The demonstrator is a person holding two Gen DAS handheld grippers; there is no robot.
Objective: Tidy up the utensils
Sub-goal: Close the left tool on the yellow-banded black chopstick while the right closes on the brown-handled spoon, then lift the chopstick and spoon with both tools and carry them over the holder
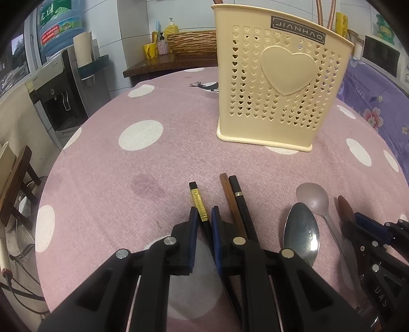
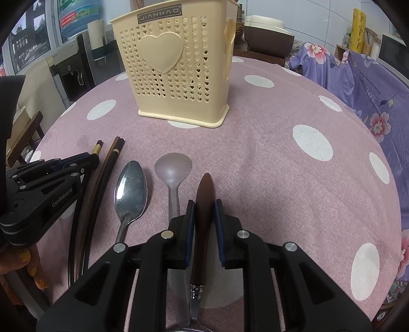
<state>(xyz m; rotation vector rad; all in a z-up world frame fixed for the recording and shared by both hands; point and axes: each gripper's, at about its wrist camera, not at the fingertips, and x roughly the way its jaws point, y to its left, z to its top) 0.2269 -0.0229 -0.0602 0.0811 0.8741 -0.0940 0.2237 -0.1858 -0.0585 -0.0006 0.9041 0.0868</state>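
On tablecloth (image 1: 153, 163): cream holder (image 1: 281, 84) upright, handle tips (image 1: 324, 12) protruding above rim.

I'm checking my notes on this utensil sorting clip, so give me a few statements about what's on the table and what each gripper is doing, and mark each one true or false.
1. The left gripper is closed on the gold-banded black chopstick. True.
2. The right gripper is closed on a metal spoon. False: its pads press on the brown wooden handle; the metal spoon lies free beside it.
3. The cream holder stands upright on the pink dotted tablecloth, beyond the utensils. True.
4. The holder is empty. False: handle tips stick up above its rim.
5. The translucent spoon lies between the metal spoon and the wooden handle. True.
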